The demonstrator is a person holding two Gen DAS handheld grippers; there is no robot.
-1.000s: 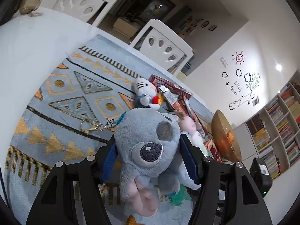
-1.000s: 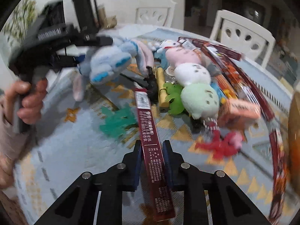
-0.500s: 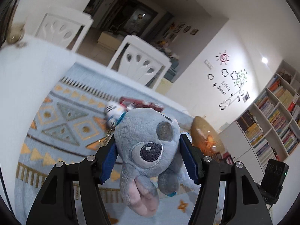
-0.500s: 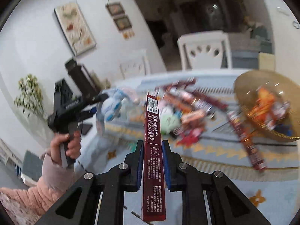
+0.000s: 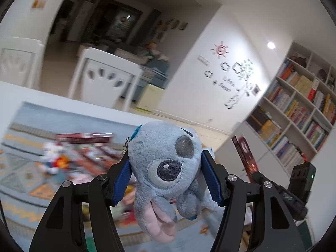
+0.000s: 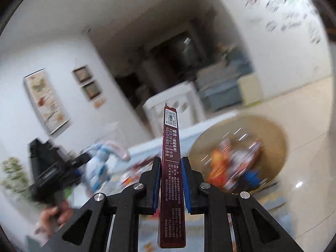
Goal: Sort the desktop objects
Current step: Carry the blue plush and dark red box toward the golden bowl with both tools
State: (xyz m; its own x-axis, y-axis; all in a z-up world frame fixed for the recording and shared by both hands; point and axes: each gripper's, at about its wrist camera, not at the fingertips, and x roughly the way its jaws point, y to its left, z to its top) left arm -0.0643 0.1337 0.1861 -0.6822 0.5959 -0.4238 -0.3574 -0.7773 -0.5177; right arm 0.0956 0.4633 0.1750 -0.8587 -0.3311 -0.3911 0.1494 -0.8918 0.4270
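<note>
Left wrist view: your left gripper [image 5: 166,180] clamped the blue plush [image 5: 168,168]; your right gripper [image 6: 171,180] pinched the dark red packet [image 6: 172,168] — both were mid-carry. Next, probably aim the packet into the round basket [image 6: 277,138].

White chair [image 5: 105,79], stocked bookshelf [image 5: 298,109], wall decals [image 5: 231,77], framed pictures [image 6: 86,84].

The grey-blue plush toy [image 5: 166,166] is short-pile fleece cloth with a matt, fuzzy surface; its eye is embroidered thread, its nose smooth dark fabric. The left gripper [image 5: 166,180] is matt black plastic with bright metal screw heads; its blue finger pads [image 5: 122,180] are ribbed. The long dark-red printed snack box [image 6: 172,180] is glossy card. The round tan woven basket [image 6: 271,134] shows a coarse, matt weave. The patterned blue table mat [image 5: 25,168] is cloth.
</note>
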